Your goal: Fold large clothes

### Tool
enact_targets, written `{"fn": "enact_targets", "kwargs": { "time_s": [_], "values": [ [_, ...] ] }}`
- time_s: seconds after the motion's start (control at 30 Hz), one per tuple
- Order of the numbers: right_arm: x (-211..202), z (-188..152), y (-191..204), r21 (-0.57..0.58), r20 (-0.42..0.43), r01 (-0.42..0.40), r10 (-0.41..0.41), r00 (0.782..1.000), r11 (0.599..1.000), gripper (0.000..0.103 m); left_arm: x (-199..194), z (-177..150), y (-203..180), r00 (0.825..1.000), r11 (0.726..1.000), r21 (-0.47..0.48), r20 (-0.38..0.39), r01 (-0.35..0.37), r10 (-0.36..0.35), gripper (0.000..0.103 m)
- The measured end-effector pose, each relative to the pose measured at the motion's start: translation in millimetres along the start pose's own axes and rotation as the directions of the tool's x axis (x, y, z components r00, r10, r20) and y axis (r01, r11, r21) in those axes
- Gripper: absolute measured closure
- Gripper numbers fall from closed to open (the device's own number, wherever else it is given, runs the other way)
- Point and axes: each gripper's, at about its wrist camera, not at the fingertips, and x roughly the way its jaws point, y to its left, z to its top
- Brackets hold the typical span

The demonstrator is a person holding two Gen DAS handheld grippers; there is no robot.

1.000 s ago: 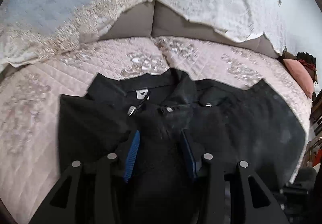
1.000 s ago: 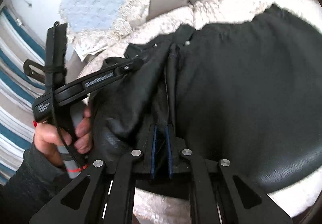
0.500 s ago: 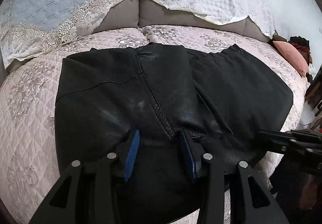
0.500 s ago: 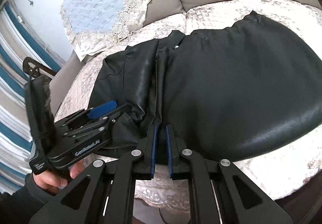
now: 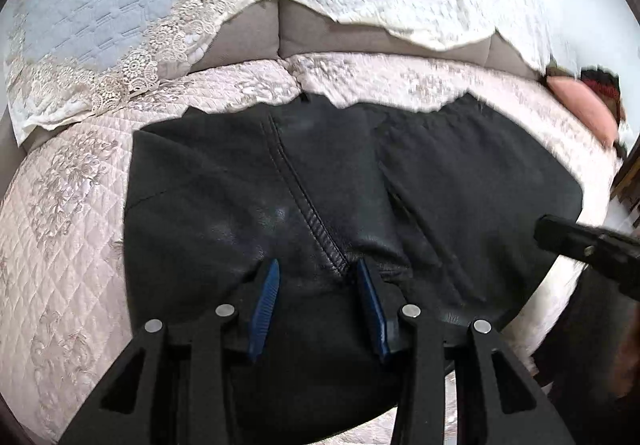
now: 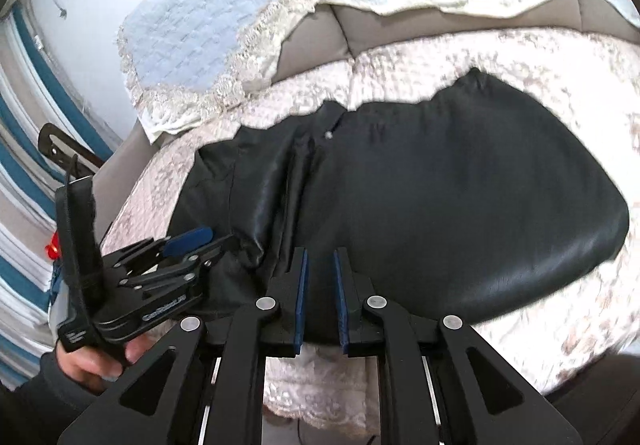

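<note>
A black leather jacket (image 5: 320, 181) lies folded and spread flat on the quilted pink bedcover (image 5: 60, 245); it also shows in the right wrist view (image 6: 460, 205). My left gripper (image 5: 318, 269) is open, its blue pads just above the jacket's near edge, holding nothing. My right gripper (image 6: 320, 257) is open a little over the jacket's near edge, empty. The left gripper shows in the right wrist view (image 6: 188, 245) at the jacket's left corner. The right gripper's tip shows in the left wrist view (image 5: 580, 245) at the far right.
A grey headboard (image 5: 248, 33) draped with a blue and white lace cover (image 5: 120, 5) stands behind the bed. A pink cushion (image 5: 580, 105) lies at the bed's right end. Striped fabric (image 6: 24, 149) hangs at the left.
The jacket was folded over, hiding its collar and label. My right gripper has opened and let go of the jacket's edge. Both grippers have drawn back toward the near edge.
</note>
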Motion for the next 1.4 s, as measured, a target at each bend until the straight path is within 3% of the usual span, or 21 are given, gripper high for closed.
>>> {"fn": "enact_targets", "kwargs": {
  "time_s": [0.17, 0.3, 0.4, 0.53, 0.63, 0.8, 0.97, 1.1, 1.17, 1.2, 1.4],
  "values": [
    [18, 17, 28, -0.070, 0.020, -0.017, 0.019, 1.000, 0.997, 0.089, -14, 23, 32, 0.996, 0.996, -0.072, 0.061, -0.054, 0.058, 0.061],
    [53, 31, 50, -0.092, 0.000, -0.046, 0.046, 0.999, 0.995, 0.089, -2, 33, 62, 0.993, 0.987, -0.120, 0.034, -0.106, 0.111, 0.061],
    [82, 38, 64, -0.111, -0.027, -0.058, 0.056, 0.998, 0.992, 0.089, 14, 29, 72, 0.994, 0.984, -0.137, -0.006, -0.110, 0.110, 0.061],
    [121, 30, 58, -0.103, -0.094, -0.027, 0.018, 0.995, 0.994, 0.095, 23, 19, 67, 0.992, 0.985, -0.111, -0.001, -0.129, 0.130, 0.061],
    [122, 24, 47, -0.096, -0.055, -0.042, 0.036, 0.998, 0.995, 0.096, 24, 18, 66, 0.993, 0.987, -0.111, -0.001, -0.118, 0.119, 0.061],
    [110, 26, 45, -0.074, -0.076, -0.006, 0.001, 0.997, 0.997, 0.098, 16, 31, 67, 0.997, 0.988, -0.132, -0.003, -0.078, 0.078, 0.061],
    [73, 23, 36, -0.048, -0.021, -0.019, 0.018, 1.000, 0.999, 0.094, 11, 51, 48, 0.999, 0.992, -0.124, 0.034, -0.002, 0.006, 0.061],
    [30, 11, -4, 0.066, 0.018, 0.006, -0.007, 1.000, 0.998, 0.079, 27, 58, 15, 1.000, 0.998, -0.055, 0.017, 0.026, -0.025, 0.061],
    [11, 3, -26, 0.140, 0.038, 0.018, -0.023, 0.999, 0.990, 0.060, 37, 60, 3, 1.000, 0.999, -0.035, 0.003, 0.027, -0.027, 0.061],
    [3, 0, -34, 0.169, 0.046, 0.026, -0.035, 0.998, 0.985, 0.055, 42, 62, -3, 1.000, 1.000, -0.023, 0.001, 0.020, -0.020, 0.061],
    [-34, -25, -90, 0.349, 0.070, 0.081, -0.112, 0.991, 0.934, 0.050, 65, 54, -19, 0.999, 1.000, 0.029, -0.040, -0.009, 0.010, 0.058]
  ]
}}
